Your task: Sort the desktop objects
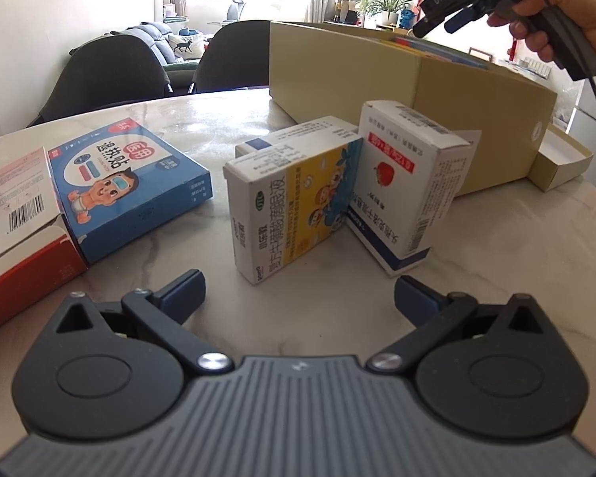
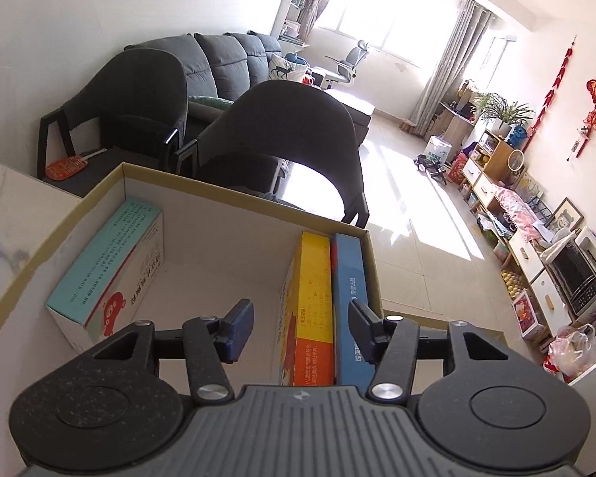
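Note:
In the left wrist view my left gripper [image 1: 300, 292] is open and empty, low over the marble table [image 1: 178, 127]. Just ahead stand a yellow-and-white medicine box [image 1: 294, 206] and a white box with a red apple [image 1: 409, 183], leaning together. A blue cartoon box [image 1: 127, 183] and a red-and-white box [image 1: 16, 230] lie at the left. My right gripper [image 1: 441, 24] hangs above the tan cardboard box [image 1: 473, 91]. In the right wrist view my right gripper [image 2: 302, 324] is open and empty over that cardboard box [image 2: 226, 194], which holds a teal-topped box [image 2: 107, 270], a yellow box [image 2: 314, 294] and a blue box [image 2: 349, 278].
A small open tan lid [image 1: 564, 159] lies to the right of the cardboard box. Two dark chairs [image 1: 111, 75] stand at the table's far edge. The table edge drops to the floor [image 2: 413, 214] beyond the box. A white box [image 1: 294, 135] lies behind the yellow one.

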Tool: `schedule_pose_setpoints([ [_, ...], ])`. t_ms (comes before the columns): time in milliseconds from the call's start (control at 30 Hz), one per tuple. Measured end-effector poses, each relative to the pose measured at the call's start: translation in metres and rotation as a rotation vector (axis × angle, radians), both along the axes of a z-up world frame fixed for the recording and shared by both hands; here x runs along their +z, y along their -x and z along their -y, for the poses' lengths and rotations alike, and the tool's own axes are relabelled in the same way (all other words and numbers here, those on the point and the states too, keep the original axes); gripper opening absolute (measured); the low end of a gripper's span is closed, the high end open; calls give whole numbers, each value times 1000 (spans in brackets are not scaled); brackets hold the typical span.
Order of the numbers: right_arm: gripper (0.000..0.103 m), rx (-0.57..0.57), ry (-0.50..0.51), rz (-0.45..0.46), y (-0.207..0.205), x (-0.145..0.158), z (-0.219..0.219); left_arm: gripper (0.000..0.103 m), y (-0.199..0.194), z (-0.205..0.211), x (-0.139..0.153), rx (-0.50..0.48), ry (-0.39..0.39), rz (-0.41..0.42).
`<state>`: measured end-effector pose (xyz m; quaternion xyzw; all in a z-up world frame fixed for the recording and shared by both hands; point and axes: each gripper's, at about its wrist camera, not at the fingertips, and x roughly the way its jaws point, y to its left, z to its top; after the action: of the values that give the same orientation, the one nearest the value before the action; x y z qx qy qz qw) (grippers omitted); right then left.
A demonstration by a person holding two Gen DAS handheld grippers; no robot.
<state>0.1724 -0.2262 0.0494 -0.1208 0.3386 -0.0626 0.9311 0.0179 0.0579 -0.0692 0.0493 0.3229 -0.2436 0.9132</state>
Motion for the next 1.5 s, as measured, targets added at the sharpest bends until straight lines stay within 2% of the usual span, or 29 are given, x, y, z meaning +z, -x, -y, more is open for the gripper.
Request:
schedule_pose_setpoints([
  [67,64,23,-47,12,13,8,5,103,1,-1,2,8,-1,-4],
  [200,79,78,-124,48,43,22,10,103,4,-6,7,28,-4,5],
  [500,94,157,-244,106,102,27,10,103,11,-30,24,98,-27,38],
  [900,99,189,-337,159,151,19,9,103,31,-72,42,246,-44,92],
  [1067,102,196,-370,187,172,7,0,103,38,-85,47,318,-39,110],
  [1200,102,222,-340,161,179,-7,-14,103,41,-93,49,343,-38,113],
  [1333,102,225,-286,201,190,-13,-26,103,35,-95,47,362,-24,98],
  [1500,102,232,-321,209,197,-14,-27,103,19,-87,52,330,-4,114],
])
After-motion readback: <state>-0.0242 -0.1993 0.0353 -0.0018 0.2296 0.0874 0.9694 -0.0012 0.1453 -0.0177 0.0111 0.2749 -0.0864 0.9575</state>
